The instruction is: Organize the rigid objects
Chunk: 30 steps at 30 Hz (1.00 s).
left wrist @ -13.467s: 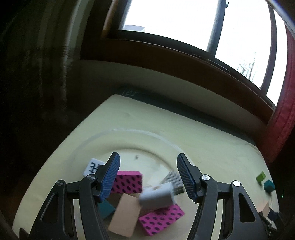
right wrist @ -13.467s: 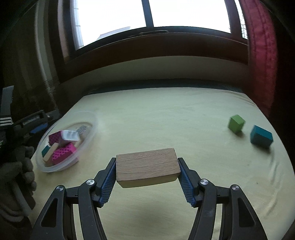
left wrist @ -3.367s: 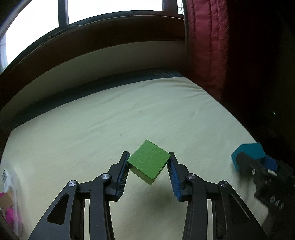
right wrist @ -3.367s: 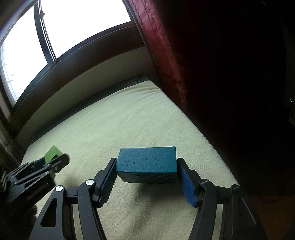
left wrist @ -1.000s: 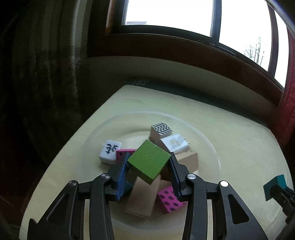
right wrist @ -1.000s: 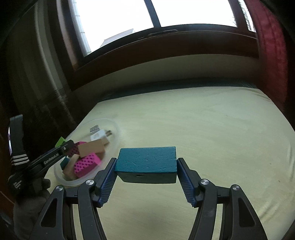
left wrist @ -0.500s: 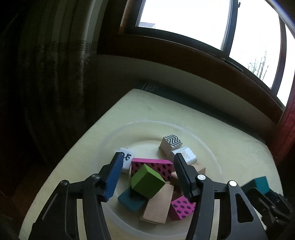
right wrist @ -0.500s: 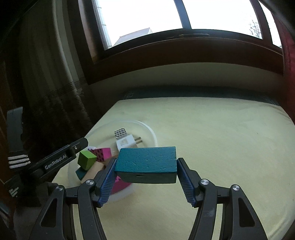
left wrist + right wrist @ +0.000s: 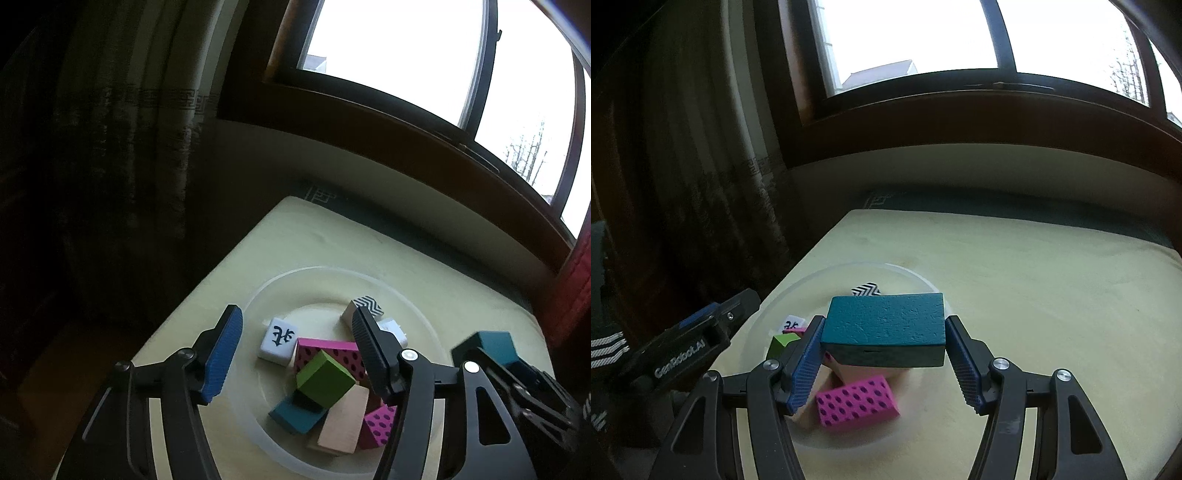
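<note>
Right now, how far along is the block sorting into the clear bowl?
Nearly done. The green cube lies in the clear bowl on the other blocks, and the left claw is open above it. In hand: the right claw grips the teal block over the bowl. Left: dropping it in. No loose blocks show on the bed.

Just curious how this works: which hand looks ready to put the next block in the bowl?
The right. Its gripper holds the teal block just above the bowl, so it likely only needs to let go. The left gripper is open and empty, its green cube already in.
</note>
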Available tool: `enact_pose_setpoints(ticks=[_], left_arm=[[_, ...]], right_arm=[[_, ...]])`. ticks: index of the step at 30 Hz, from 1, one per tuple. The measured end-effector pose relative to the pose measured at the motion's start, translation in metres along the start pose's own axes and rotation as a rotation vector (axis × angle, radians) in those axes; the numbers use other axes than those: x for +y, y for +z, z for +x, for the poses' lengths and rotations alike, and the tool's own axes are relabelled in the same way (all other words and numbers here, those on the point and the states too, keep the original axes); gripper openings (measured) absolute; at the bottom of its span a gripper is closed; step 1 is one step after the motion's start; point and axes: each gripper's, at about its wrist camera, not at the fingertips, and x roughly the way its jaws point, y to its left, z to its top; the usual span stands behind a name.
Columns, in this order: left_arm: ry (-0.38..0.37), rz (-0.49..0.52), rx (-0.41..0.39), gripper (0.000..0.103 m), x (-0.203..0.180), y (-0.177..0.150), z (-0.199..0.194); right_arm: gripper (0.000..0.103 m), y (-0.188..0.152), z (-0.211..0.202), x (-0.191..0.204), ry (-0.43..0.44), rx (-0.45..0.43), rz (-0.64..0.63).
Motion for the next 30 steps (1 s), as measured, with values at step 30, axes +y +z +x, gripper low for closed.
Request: enact_pose_setpoints(ticks=[30], left_arm=[[0.056,0.002,-0.033,0.079,-0.004,-0.003,-0.011]], right_arm=[[0.097,-0.039,-0.025,-0.028,-0.011,0.042,0.045]])
